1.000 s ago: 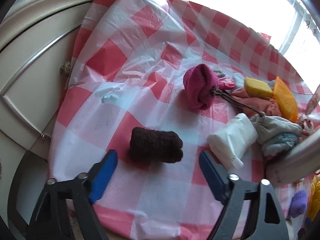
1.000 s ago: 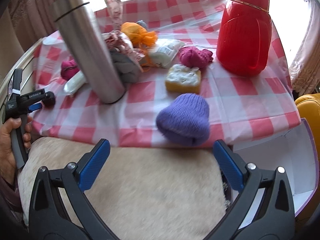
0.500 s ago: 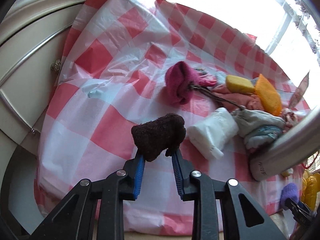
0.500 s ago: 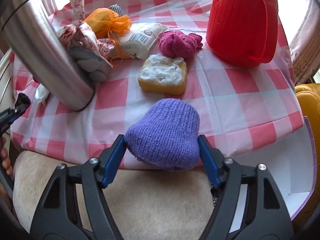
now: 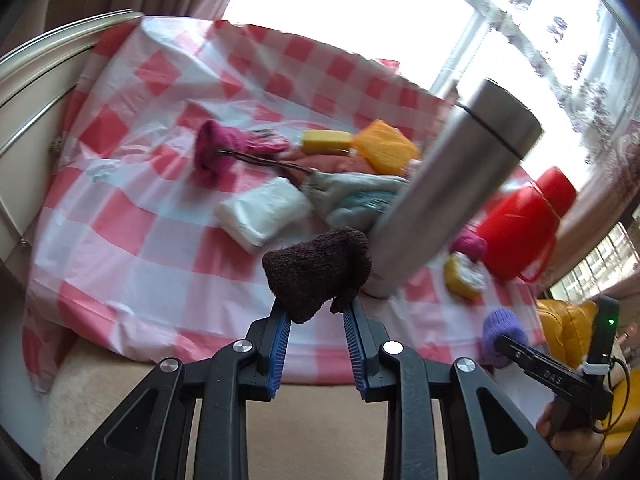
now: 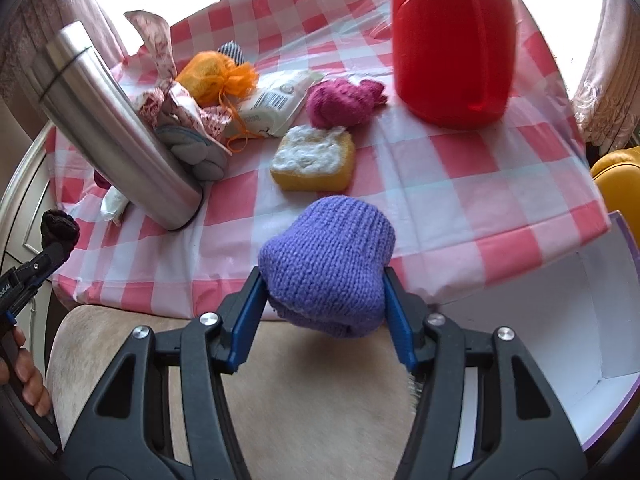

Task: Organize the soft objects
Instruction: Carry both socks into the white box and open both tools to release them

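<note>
Red-and-white checks cover the tablecloth (image 6: 460,184). A dark brown rolled sock (image 5: 318,274) sits low in the left wrist picture, between blue pads (image 5: 280,340). A purple knit roll (image 6: 328,268) fills the centre of the right wrist picture. Above it lie a yellow sponge (image 6: 314,164) with a white top, a magenta knit bundle (image 6: 342,102) and orange mesh (image 6: 218,74). The jug (image 6: 452,40), upper right, is red; the flask (image 6: 112,128), at left, is silver.

A home: checked tablecloth (image 6: 460,168) by a curtained window (image 5: 360,12), cream cabinet (image 5: 24,92), steel flask (image 6: 116,132).
</note>
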